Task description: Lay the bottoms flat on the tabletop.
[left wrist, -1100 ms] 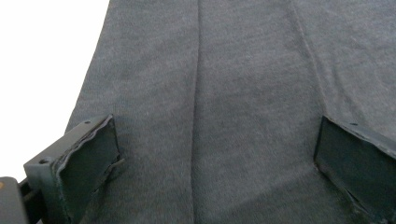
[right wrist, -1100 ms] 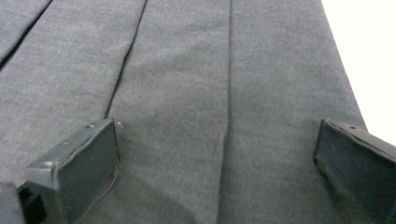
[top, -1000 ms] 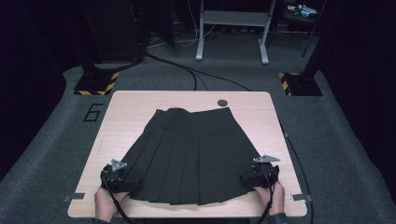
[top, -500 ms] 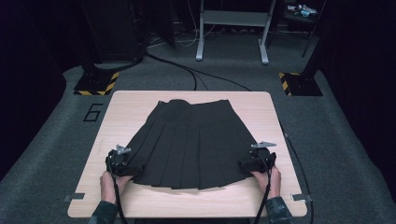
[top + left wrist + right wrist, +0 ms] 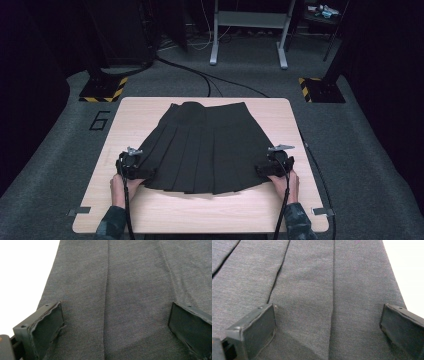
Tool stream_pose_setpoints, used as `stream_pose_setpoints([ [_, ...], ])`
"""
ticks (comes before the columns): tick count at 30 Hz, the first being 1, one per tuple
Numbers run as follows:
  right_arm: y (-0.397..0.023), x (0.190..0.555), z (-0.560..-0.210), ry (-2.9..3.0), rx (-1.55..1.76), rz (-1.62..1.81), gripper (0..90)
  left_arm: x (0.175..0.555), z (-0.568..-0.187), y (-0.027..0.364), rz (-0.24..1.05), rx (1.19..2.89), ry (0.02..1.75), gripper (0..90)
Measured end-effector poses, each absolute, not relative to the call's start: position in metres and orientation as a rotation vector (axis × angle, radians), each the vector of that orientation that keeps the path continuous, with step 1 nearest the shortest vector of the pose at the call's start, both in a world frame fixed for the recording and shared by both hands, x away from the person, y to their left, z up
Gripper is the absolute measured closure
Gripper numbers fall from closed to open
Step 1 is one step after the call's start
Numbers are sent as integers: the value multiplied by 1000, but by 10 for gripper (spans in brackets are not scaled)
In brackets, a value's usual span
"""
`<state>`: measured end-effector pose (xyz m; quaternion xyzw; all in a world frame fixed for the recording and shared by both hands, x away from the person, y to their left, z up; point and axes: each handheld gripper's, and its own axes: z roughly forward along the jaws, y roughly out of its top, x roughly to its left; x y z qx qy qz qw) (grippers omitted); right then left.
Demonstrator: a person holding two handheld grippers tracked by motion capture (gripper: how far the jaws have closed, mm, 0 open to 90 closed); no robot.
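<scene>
skirt (image 5: pixel 207 150): black pleated one, flat on the counter (image 5: pixel 300 200), hem nearest the person (it's slid farther up the counter than a second ago)
left gripper (image 5: pixel 131 165): at the hem's left corner, jaws spread wide over the cloth, not pinching it
right gripper (image 5: pixel 276 163): right corner, same deal, jaws apart
hands: both moved forward since before

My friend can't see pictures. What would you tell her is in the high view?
A black pleated skirt lies flat on a light wooden table. A person's hands hold the left gripper and right gripper at the skirt's two near hem corners.
</scene>
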<state>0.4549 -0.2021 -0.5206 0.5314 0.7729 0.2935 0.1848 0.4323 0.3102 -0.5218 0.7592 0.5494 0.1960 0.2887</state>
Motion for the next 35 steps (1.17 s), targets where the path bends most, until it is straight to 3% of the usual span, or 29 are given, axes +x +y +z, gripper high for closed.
stream_pose_setpoints([
  [7,-215,439,-507,2156,1493,917,0,411,-506,321,540,1984,1443,0],
  [14,-240,400,-494,2076,1474,953,19,375,-499,342,595,1917,1448,0],
  [24,-275,351,-520,2041,1542,851,1,339,-524,381,592,1918,1554,0],
  [35,-283,344,-530,2036,1505,859,0,338,-534,386,639,1887,1520,0],
])
